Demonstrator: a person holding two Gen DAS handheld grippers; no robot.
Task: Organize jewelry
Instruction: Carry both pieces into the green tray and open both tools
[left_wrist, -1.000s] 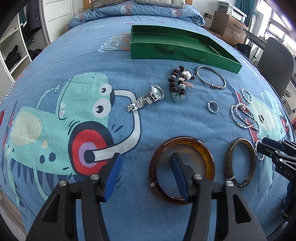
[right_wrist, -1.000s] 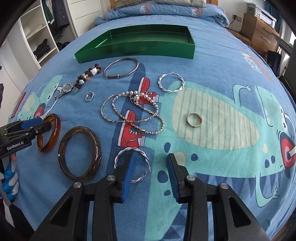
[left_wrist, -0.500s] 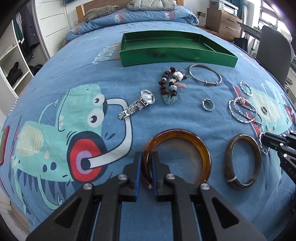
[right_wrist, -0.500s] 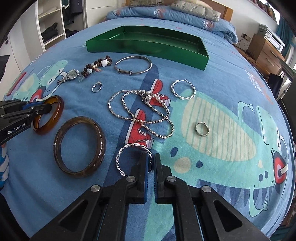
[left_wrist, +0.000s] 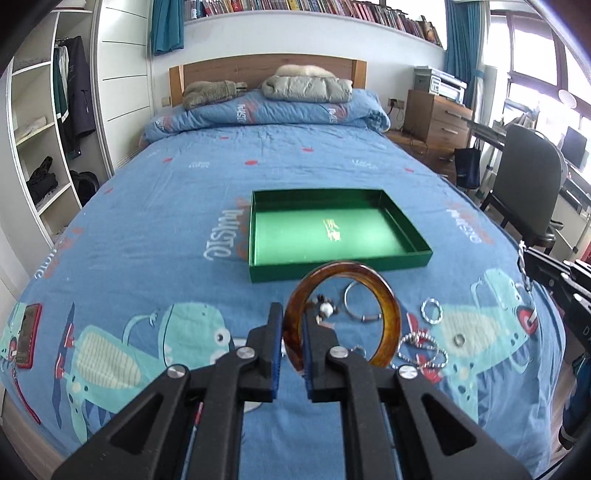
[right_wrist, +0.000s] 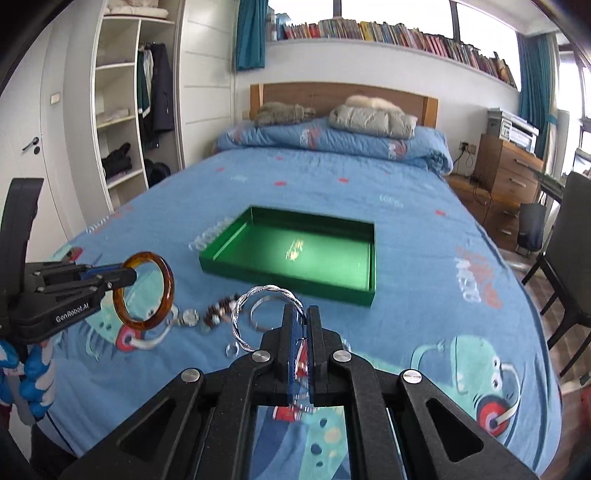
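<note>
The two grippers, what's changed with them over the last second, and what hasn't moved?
Both closed and lifted. The left gripper clamped the amber bangle and raised it off the bed; the right gripper did likewise with the twisted silver hoop. The green tray remains empty, and the other jewelry lies where it was.

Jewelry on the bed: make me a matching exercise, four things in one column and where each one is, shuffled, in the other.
Things:
1. amber bangle
2. twisted silver hoop
3. green tray
4. thin silver bangle

Places:
A. lying on the bedspread near the tray
B. held in the right tool
C. empty, on the bed
D. held in the left tool

Pairs: 1-D, 2-B, 3-C, 4-A
</note>
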